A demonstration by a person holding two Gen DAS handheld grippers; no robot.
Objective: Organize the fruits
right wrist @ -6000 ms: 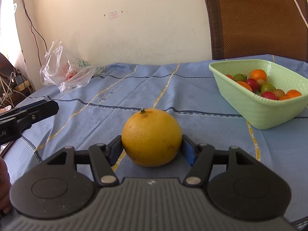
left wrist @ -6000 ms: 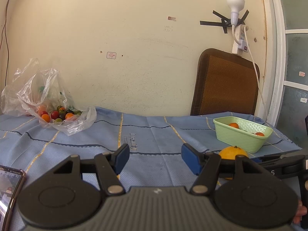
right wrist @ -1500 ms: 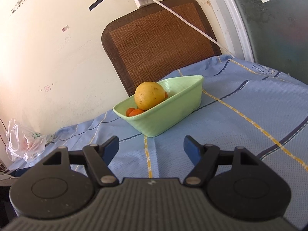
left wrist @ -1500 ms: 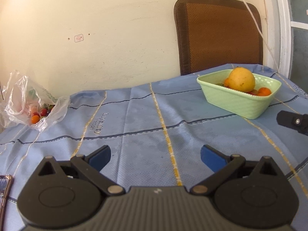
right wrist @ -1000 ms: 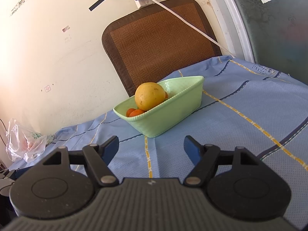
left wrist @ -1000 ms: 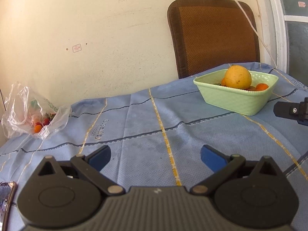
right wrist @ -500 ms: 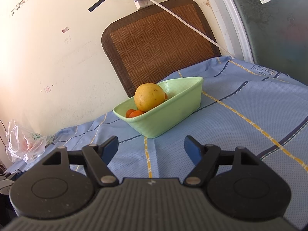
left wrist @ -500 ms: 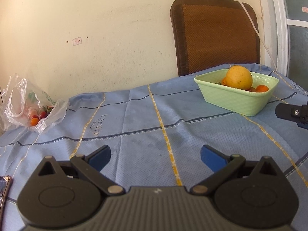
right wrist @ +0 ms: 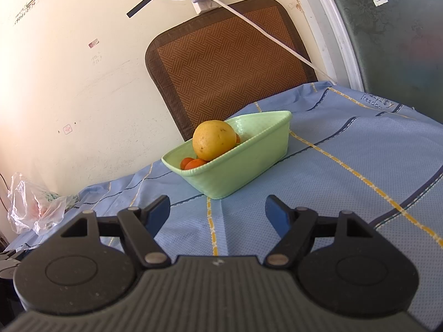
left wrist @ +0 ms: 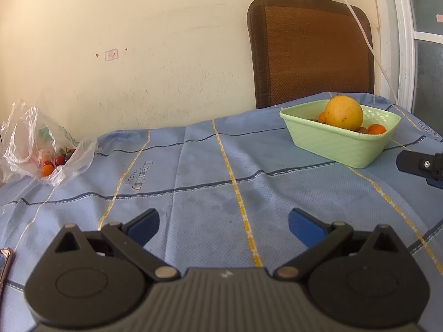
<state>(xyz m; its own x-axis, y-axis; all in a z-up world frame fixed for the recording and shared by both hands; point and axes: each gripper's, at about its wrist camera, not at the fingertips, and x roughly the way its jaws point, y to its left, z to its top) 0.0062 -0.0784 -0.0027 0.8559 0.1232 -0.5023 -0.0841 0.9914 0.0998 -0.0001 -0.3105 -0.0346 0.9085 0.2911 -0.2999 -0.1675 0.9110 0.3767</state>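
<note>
A large yellow-orange orange (left wrist: 343,112) (right wrist: 213,139) lies in the light green basket (left wrist: 332,141) (right wrist: 243,166) on top of small cherry tomatoes (right wrist: 193,163). The basket stands on the blue tablecloth at the far right. My left gripper (left wrist: 223,222) is open and empty, low over the cloth, well short of the basket. My right gripper (right wrist: 217,211) is open and empty just in front of the basket; one of its fingers shows at the right edge of the left wrist view (left wrist: 420,163).
A clear plastic bag (left wrist: 41,149) (right wrist: 36,207) with several cherry tomatoes lies at the far left by the wall. A brown chair back (left wrist: 313,49) (right wrist: 229,63) stands behind the basket. A white power cable (right wrist: 263,30) hangs across it. A phone edge (left wrist: 5,262) lies at my near left.
Six seconds ago my right gripper was shut on the orange; it now lies in the basket and the gripper is open. Over the last second both grippers only drifted slightly.
</note>
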